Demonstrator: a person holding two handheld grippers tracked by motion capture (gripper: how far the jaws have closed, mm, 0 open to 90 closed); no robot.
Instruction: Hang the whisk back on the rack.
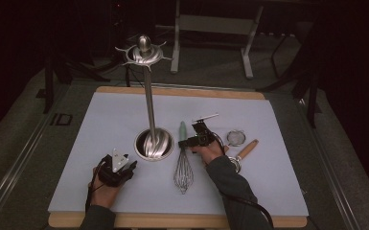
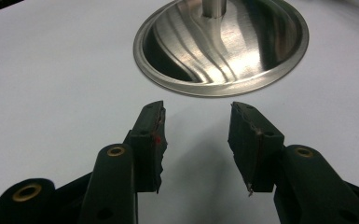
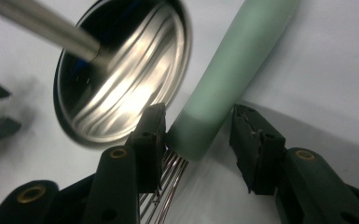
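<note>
The whisk (image 1: 184, 165) lies on the white tabletop (image 1: 100, 120) just right of the steel stand's round base (image 1: 154, 143), its green handle (image 3: 228, 70) pointing away from the person. In the right gripper view the handle's far end is cut off at the top and the wires (image 3: 168, 186) are partly hidden behind one jaw. The right tool (image 3: 198, 135) is spread around the handle's lower end; one jaw looks to be touching it, the other stands clear. The left tool (image 2: 196, 140), spread and empty, sits before the base with bare tabletop around it. A small strainer (image 1: 236, 138) lies right of the whisk, and the wooden-handled utensil (image 1: 246, 150) below it is partly hidden by the right hand (image 1: 211, 152).
</note>
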